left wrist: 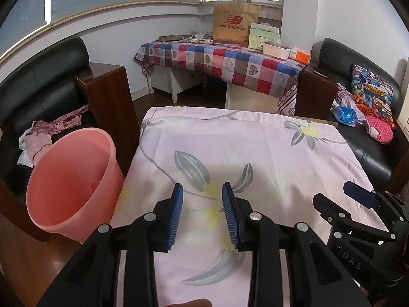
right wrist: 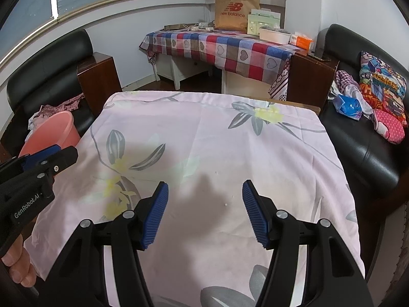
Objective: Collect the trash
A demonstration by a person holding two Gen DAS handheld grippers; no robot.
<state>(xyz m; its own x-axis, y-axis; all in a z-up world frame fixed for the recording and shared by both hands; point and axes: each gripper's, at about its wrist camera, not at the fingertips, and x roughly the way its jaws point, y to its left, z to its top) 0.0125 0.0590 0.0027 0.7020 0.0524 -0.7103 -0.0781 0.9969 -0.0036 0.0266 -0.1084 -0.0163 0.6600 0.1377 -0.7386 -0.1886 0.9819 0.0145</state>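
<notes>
While both grippers hover over the floral tablecloth (right wrist: pixel 230 140), I keep the left gripper (left wrist: pixel 202 215) and right gripper (right wrist: pixel 205 212) spread, empty. Only tiny white crumbs (right wrist: pixel 226 204) remain near; they may slip between the pads, and the pink bin (left wrist: pixel 69 179) stands far left.

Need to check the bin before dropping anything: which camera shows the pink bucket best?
Left wrist view: the pink bucket shows whole, open mouth and inside visible. Right wrist view shows only part of its rim, behind the left gripper.

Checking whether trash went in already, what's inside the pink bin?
In the pink bin, one small red scrap lies near the bottom; its near wall hides the rest of the floor.
</notes>
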